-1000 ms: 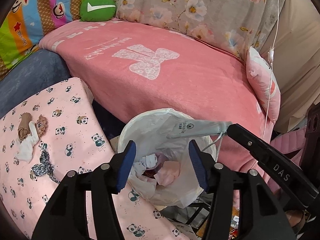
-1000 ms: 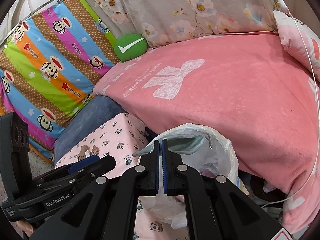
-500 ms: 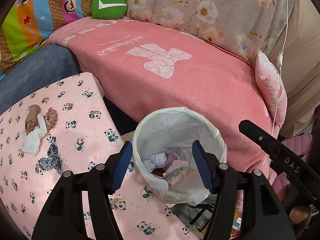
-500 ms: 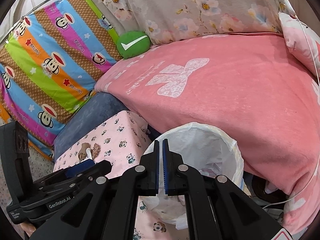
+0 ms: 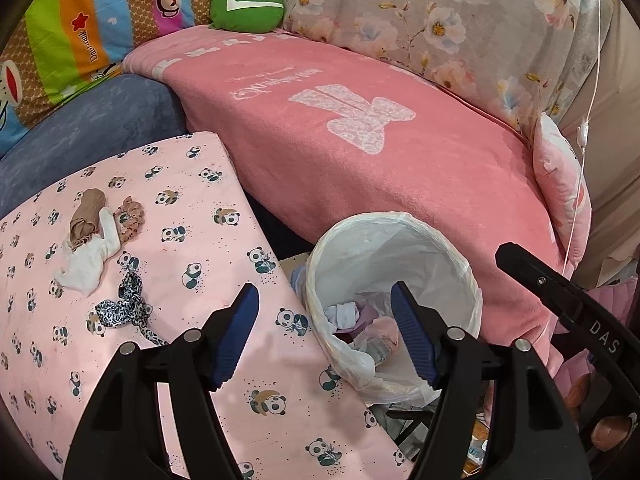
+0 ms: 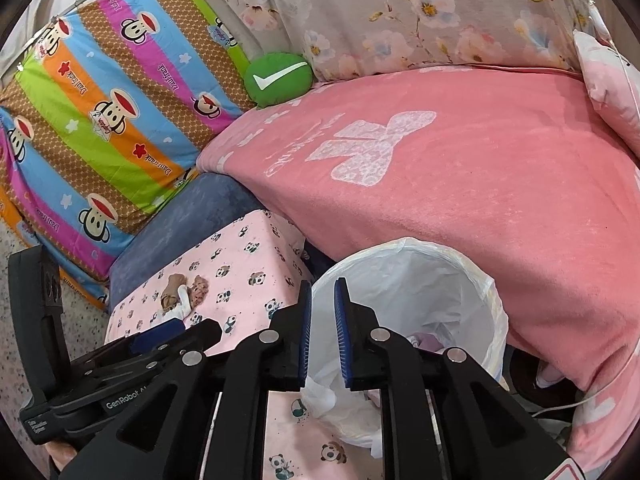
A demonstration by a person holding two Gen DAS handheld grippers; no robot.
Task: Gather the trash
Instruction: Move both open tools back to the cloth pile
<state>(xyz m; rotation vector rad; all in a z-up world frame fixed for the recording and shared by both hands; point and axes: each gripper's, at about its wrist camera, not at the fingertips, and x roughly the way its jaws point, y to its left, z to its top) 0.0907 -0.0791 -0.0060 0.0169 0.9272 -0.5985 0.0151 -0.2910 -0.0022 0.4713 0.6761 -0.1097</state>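
Left wrist view: left gripper point(image 5: 324, 324) spread wide and empty over the bin point(image 5: 394, 240), which holds crumpled trash point(image 5: 360, 322); more scraps point(image 5: 94, 240) lie on the panda sheet point(image 5: 192, 248). Right gripper point(image 6: 322, 320) slightly parted, empty, above the bin's rim

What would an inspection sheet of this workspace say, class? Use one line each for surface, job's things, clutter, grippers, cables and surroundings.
Surface: pink panda-print cloth over a low block.
Job's things: white-lined trash bin beside the block, crumpled scraps inside; brown, white and leopard-print scraps lie on the cloth.
Clutter: mixed items on the floor under the bin, too unclear to name.
Grippers: left gripper open and empty, above the cloth edge and bin; right gripper slightly open, empty, at the bin's rim.
Cables: thin white cord hanging at the right.
Surroundings: pink blanket, green cushion, striped monkey-print cloth, floral cover.
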